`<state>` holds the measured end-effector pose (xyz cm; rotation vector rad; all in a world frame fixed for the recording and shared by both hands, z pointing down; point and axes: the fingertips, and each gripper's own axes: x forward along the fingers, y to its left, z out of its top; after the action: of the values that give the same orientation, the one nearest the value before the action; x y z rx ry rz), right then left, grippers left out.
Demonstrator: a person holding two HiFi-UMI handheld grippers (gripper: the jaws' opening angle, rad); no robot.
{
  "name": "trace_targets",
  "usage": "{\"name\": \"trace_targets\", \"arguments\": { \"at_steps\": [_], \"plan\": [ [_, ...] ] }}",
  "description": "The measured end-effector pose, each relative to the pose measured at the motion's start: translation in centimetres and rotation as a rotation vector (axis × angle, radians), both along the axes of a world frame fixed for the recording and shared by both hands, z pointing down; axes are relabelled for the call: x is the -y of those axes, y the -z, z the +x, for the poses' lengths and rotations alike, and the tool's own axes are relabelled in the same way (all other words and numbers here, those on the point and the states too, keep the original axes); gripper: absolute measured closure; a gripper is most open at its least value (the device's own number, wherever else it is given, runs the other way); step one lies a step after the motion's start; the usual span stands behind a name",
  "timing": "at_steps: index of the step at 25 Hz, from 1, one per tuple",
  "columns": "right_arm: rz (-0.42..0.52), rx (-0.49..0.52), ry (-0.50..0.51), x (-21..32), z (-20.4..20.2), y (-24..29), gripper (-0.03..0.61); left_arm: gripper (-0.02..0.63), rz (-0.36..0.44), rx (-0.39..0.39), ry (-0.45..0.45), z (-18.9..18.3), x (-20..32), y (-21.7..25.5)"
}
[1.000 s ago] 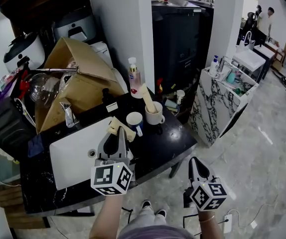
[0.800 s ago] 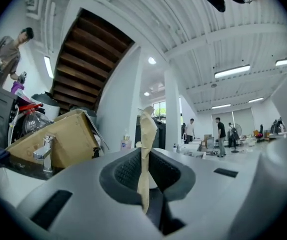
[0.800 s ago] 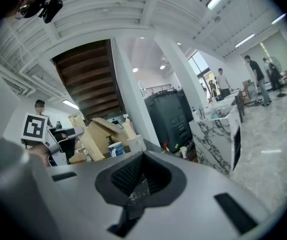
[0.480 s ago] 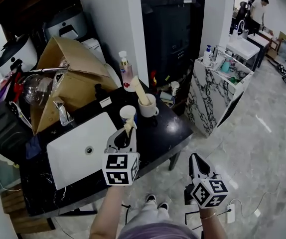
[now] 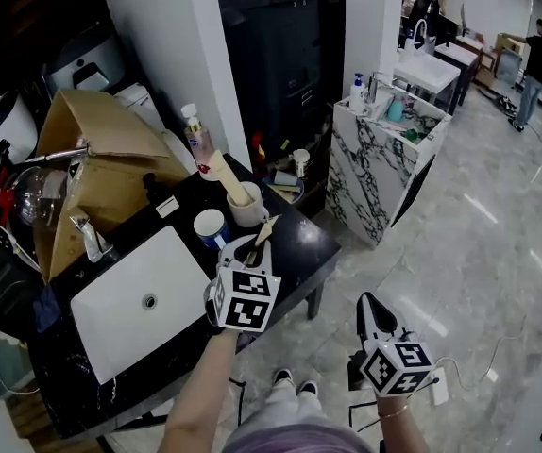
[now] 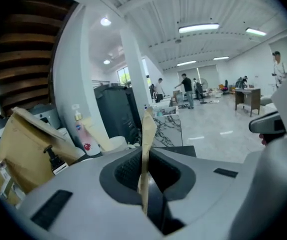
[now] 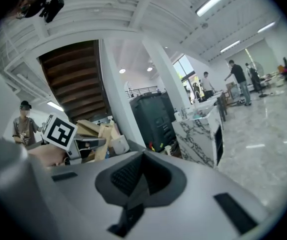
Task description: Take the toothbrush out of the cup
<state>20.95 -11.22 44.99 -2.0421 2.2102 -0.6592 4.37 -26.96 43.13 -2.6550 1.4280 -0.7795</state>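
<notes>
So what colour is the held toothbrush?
Pale beige; the toothbrush shows best in the left gripper view.

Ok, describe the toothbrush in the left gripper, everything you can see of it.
The toothbrush is a thin, flat, pale tan strip that looks like wood or paper; no bristles can be made out. The left gripper is shut on its lower part, and the upper end sticks out past the jaws. In the head view it is over the black counter, apart from the cup.
</notes>
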Motion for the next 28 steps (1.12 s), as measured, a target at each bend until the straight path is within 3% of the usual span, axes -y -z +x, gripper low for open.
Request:
{"name": "trace_targets", "arguments": {
  "at_steps": [7,17,20,28],
  "plan": [
    [-0.018,0.011,-0.072,-0.3,2.0,-0.7,0.575,0.584,-0.067,0.217,-0.138,4.9,1.3,-4.3],
    [-0.045,0.019,-0.151,-0.4,4.5,-1.6,0.575,0.579,-0.151,0.436,-0.195,6.9,2.4,-10.1],
    [-0.045,0.018,-0.162,-0.2,4.8,-1.6,0.575,0.566,-0.17,0.446,-0.196,7.0,2.8,-10.6],
    [-0.058,0.021,-0.163,0.3,4.6,-2.0,0.575,0.455,-0.224,0.395,-0.196,6.7,4.2,-10.9]
  ]
}}
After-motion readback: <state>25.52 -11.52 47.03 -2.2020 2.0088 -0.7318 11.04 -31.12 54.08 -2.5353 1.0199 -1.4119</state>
